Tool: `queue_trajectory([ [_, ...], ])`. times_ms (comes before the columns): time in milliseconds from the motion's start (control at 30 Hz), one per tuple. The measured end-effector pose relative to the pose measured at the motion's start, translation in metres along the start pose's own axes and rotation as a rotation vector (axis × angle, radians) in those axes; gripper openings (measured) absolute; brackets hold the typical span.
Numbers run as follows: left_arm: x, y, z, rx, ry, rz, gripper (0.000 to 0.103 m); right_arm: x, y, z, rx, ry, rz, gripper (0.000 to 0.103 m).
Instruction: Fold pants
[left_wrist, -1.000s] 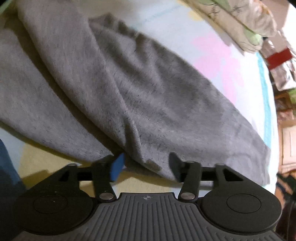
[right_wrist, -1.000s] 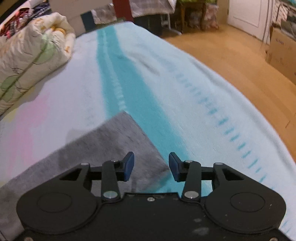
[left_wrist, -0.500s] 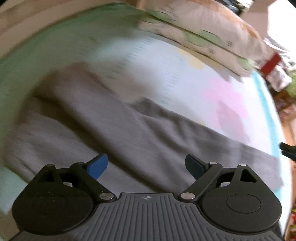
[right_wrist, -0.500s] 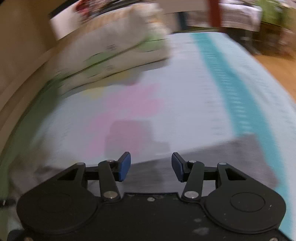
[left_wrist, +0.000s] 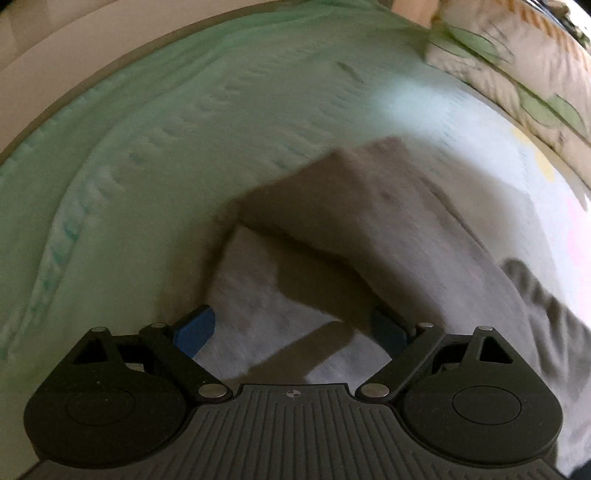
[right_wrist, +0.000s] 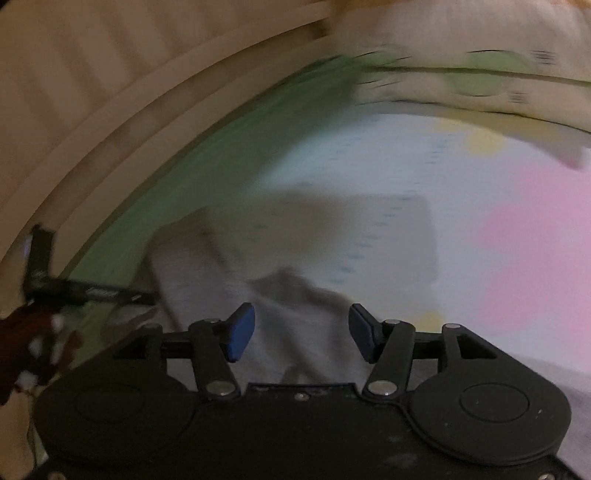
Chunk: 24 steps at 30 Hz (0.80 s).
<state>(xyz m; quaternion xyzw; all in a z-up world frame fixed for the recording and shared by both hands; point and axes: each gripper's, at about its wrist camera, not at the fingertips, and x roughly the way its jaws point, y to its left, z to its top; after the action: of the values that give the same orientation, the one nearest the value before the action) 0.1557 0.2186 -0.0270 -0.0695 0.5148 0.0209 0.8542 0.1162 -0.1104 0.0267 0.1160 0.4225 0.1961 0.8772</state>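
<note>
The grey pants (left_wrist: 369, 229) lie flat on the bed, their square end pointing toward the green side. My left gripper (left_wrist: 291, 330) is wide open just above the near edge of the cloth, holding nothing. In the right wrist view the pants (right_wrist: 288, 306) show blurred below my right gripper (right_wrist: 301, 332), which is open and empty over the cloth. The left gripper's tool (right_wrist: 85, 291) appears at the far left of that view.
The bed sheet (left_wrist: 166, 147) is green on the left, white and pink to the right (right_wrist: 528, 240). A folded quilt with green leaf print (left_wrist: 509, 62) lies at the head. A beige bed frame or wall (right_wrist: 92, 92) borders the green side.
Both grippers have swung left toward the pants' other end near the green edge. The left gripper has opened wide and let go of the cloth. The right stays open.
</note>
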Motion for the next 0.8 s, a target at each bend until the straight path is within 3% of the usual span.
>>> queue_trajectory([
  [233,0.023,0.028,0.013,-0.036,-0.009,0.045,0.092,0.081,0.034,0.021,-0.047,0.07,0.137,0.067],
  [333,0.024,0.041,0.015,-0.066,-0.033,0.013,0.095,0.111,0.042,0.027,-0.046,0.1,0.172,0.07],
  [533,0.025,0.049,0.018,-0.028,-0.028,-0.012,0.1,0.152,0.047,0.031,-0.047,0.16,0.231,0.072],
  [567,0.026,0.053,0.019,-0.029,-0.029,-0.016,0.1,0.155,0.049,0.03,-0.043,0.169,0.248,0.069],
  [600,0.024,0.054,0.02,-0.03,-0.03,-0.015,0.1,0.159,0.047,0.034,-0.041,0.171,0.258,0.046],
  [633,0.022,0.056,0.02,-0.031,-0.033,-0.01,0.1,0.161,0.051,0.034,-0.048,0.171,0.254,0.013],
  [700,0.018,0.063,0.017,-0.041,-0.05,0.023,0.099,0.152,0.058,0.037,-0.083,0.168,0.236,0.011],
  [800,0.005,0.081,0.012,-0.083,-0.072,0.063,0.099,0.12,0.081,0.034,-0.151,0.122,0.296,0.011],
])
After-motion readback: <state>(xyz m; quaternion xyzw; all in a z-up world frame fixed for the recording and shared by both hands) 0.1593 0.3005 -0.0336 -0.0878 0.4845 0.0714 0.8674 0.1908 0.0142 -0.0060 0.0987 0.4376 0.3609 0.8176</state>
